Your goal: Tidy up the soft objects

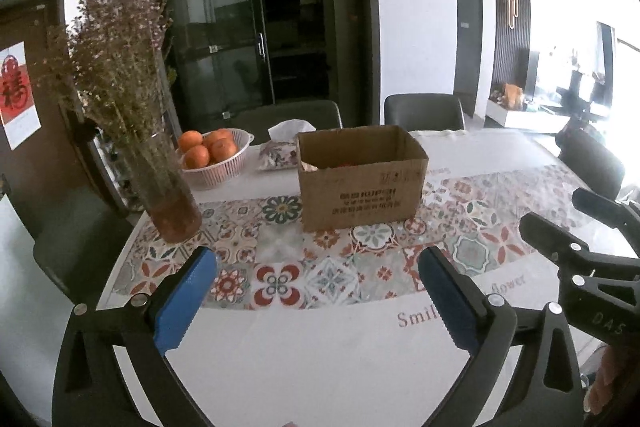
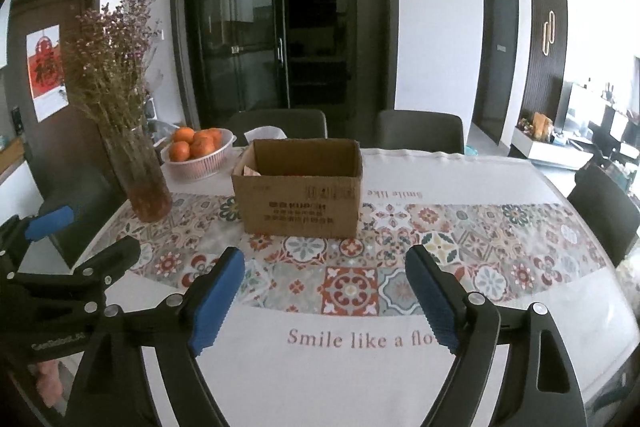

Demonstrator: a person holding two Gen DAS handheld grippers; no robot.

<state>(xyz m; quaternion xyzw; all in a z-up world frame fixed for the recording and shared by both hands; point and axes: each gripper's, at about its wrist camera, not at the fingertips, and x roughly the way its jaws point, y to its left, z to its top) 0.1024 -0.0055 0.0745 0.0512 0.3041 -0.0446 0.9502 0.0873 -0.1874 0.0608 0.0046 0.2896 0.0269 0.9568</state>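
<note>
left wrist view: the left gripper (image 1: 318, 281) has jaws wide and empty, short of the box (image 1: 360, 177), which sits open-topped to take soft things; something pale shows inside. right wrist view: the right gripper (image 2: 325, 285) is also spread and empty, this side of the box (image 2: 298, 187).

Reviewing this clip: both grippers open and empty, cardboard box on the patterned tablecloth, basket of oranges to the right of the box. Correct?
Not quite. The basket of oranges sits left of the cardboard box, next to the vase of dried flowers, as the right wrist view shows. The left gripper and right gripper are open and empty.
</note>
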